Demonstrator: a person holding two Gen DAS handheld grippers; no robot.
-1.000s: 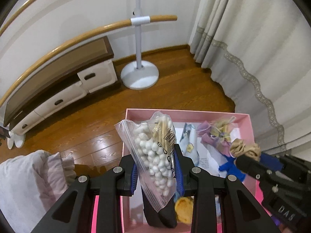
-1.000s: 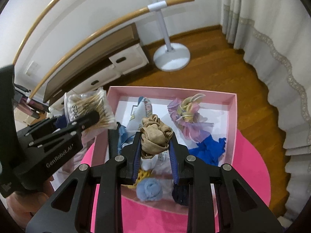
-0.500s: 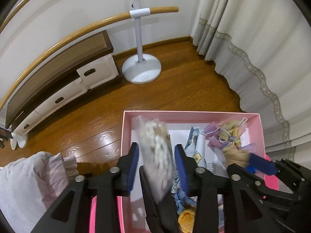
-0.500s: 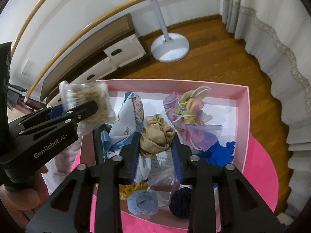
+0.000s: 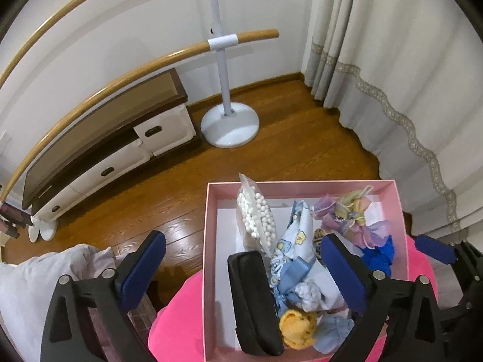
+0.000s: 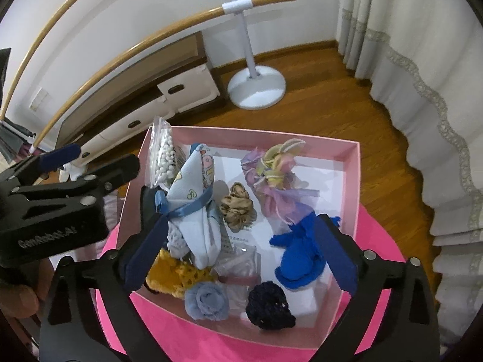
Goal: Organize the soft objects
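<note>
one shallow pink cardboard box [image 6: 356, 163] sits on one hot-pink round surface [image 6: 211, 344]. left gripper [image 5: 244, 259] jaws have just been opening, now wide apart, nothing pinched between them. right gripper [image 6: 238, 241] jaws have just been opening too, spread wide, nothing clamped.

one clear zip bag of white cotton balls [image 6: 164, 154] leans upright against the box wall at 10 o'clock in the right wrist view, free of the left pads. one tan satin scrunchie [image 6: 237, 205] lies on the box floor near centre, loose. just at its 9 o'clock: one pale blue printed cloth bundle tied with blue ribbon [image 6: 196, 199]. at 1 o'clock: one pastel purple-and-yellow tulle scrunchie [image 6: 277, 175]. at 5 o'clock: one royal blue cloth piece [image 6: 299, 256]. along the near edge: one mustard knit piece [image 6: 172, 277], one grey-blue rolled fabric rose [image 6: 206, 300], one navy knit scrunchie [image 6: 268, 304]. one black flat case [image 5: 253, 301] stands on edge by the left wall.

one white floor stand [image 5: 229, 123] and one low cabinet [image 5: 105, 150] behind, on wood floor.
</note>
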